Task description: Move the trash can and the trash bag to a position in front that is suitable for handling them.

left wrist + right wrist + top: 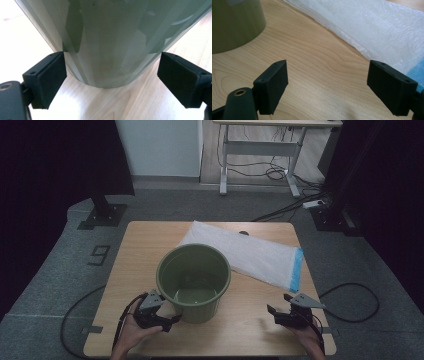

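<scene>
Squaring my left tool (169, 320) to the bucket (193, 281), I have its jaws spread wide with the bucket's lower wall (110, 50) bulging between them, pads apparently not pressing. My right tool (280, 311) hangs open over bare bench (312, 65), the bag (250, 254) ahead and to its right. I'd judge a rim grip steadier than this round wall; close slowly so nothing tips.

A black figure "9" (100, 254) is marked on the grey floor (60, 265). It lies left of the table (145, 240).
</scene>
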A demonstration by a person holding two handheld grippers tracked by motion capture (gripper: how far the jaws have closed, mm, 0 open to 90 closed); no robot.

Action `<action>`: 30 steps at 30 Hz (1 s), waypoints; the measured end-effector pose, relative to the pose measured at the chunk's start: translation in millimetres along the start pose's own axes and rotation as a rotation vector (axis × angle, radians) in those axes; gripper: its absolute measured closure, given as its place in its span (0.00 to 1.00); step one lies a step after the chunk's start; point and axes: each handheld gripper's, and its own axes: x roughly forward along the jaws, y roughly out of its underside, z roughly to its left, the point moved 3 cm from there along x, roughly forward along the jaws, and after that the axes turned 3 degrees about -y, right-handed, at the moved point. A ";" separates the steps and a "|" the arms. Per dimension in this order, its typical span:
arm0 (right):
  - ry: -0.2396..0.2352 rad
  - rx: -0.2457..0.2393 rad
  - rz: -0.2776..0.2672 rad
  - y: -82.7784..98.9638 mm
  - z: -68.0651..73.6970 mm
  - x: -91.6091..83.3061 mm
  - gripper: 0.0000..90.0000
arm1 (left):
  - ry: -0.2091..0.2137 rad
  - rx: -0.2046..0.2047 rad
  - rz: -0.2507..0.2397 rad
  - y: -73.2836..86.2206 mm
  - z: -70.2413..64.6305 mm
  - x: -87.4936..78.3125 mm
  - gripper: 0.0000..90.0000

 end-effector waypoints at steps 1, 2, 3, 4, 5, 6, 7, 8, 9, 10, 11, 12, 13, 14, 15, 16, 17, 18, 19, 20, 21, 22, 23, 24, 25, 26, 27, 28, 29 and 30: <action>0.001 0.001 -0.001 0.0 -0.2 -0.5 0.19 | -0.001 0.003 0.000 -2.5 0.0 2.8 0.10; 0.001 0.001 -0.001 0.0 -0.2 -0.5 0.19 | -0.001 0.006 0.001 -5.0 -0.2 5.5 0.10; 0.000 0.001 -0.003 -0.2 -0.2 -0.7 0.19 | -0.001 0.011 0.003 -9.4 -0.2 10.3 0.10; 0.000 0.001 -0.003 -0.2 -0.2 -0.7 0.19 | -0.001 0.011 0.003 -9.4 -0.2 10.3 0.10; 0.001 0.001 0.000 0.1 0.1 -0.2 0.19 | -0.009 0.010 0.007 -15.3 -0.7 16.5 0.10; 0.002 0.000 0.002 0.3 0.4 0.2 0.19 | -0.012 0.007 0.007 -17.8 -0.8 19.5 0.10; 0.000 0.000 0.004 0.5 0.7 0.4 0.19 | -0.014 0.007 0.009 -19.6 -0.8 21.6 0.10; 0.000 0.000 0.004 0.5 0.7 0.4 0.19 | -0.014 0.007 0.009 -19.6 -0.8 21.6 0.10; -0.001 -0.003 0.004 0.4 1.2 0.7 0.19 | -0.017 0.002 0.008 -24.8 -1.1 27.7 0.10; -0.001 -0.003 0.004 0.4 1.2 0.7 0.19 | -0.017 0.002 0.008 -24.8 -1.1 27.7 0.10; -0.003 -0.005 0.005 0.4 1.4 0.7 0.19 | -0.017 0.001 0.007 -29.2 -0.9 32.6 0.10; -0.003 -0.005 0.005 0.4 1.4 0.7 0.19 | -0.017 0.001 0.007 -29.2 -0.9 32.6 0.10; -0.002 -0.005 0.006 0.7 1.4 0.9 0.19 | -0.016 0.001 0.009 -32.8 0.0 36.6 0.10; -0.003 -0.004 0.007 0.9 1.4 1.1 0.19 | -0.013 0.000 0.009 -35.3 0.9 39.4 0.10; -0.003 -0.004 0.007 0.9 1.4 1.1 0.19 | -0.013 0.000 0.009 -35.3 0.9 39.4 0.10; -0.003 -0.003 0.009 1.2 1.4 1.4 0.19 | -0.015 -0.001 0.006 -37.6 1.7 42.1 0.10; -0.003 -0.004 0.011 1.5 1.5 1.6 0.19 | -0.015 -0.004 0.006 -39.4 2.4 44.2 0.11; -0.004 -0.005 0.013 1.6 1.8 1.7 0.19 | -0.013 -0.003 0.007 -40.5 3.2 45.7 0.11; -0.004 -0.005 0.016 1.9 2.5 2.1 0.19 | -0.008 -0.013 0.004 -43.3 5.5 50.2 0.11; -0.006 -0.007 0.017 2.0 2.6 2.3 0.19 | -0.008 -0.018 0.003 -44.5 6.9 52.3 0.11; -0.007 -0.007 0.019 2.1 3.0 2.6 0.19 | -0.010 -0.023 -0.001 -45.6 8.0 54.2 0.11; -0.008 -0.009 0.021 2.3 3.4 3.1 0.19 | -0.010 -0.027 -0.004 -46.3 8.8 55.5 0.11; -0.008 -0.012 0.024 2.5 3.7 3.4 0.19 | -0.012 -0.031 -0.005 -46.8 9.2 56.1 0.12; -0.008 -0.012 0.024 2.5 3.7 3.4 0.19 | -0.012 -0.031 -0.005 -46.8 9.2 56.1 0.12; -0.007 -0.016 0.028 2.9 4.3 3.8 0.19 | -0.021 -0.031 -0.006 -46.4 9.3 55.0 0.13; -0.007 -0.017 0.029 2.9 4.3 3.7 0.19 | -0.032 -0.033 -0.006 -45.7 9.1 53.4 0.14; -0.007 -0.017 0.028 2.9 4.2 3.7 0.19 | -0.042 -0.033 -0.006 -44.6 9.3 51.2 0.15; -0.007 -0.017 0.028 2.9 4.2 3.7 0.19 | -0.042 -0.033 -0.006 -44.6 9.3 51.2 0.15; -0.007 -0.015 0.028 3.0 3.5 3.8 0.19 | -0.043 -0.039 -0.010 -41.7 8.9 45.6 0.15; -0.006 -0.014 0.029 3.1 3.3 3.9 0.19 | -0.047 -0.037 -0.011 -39.7 8.7 42.4 0.15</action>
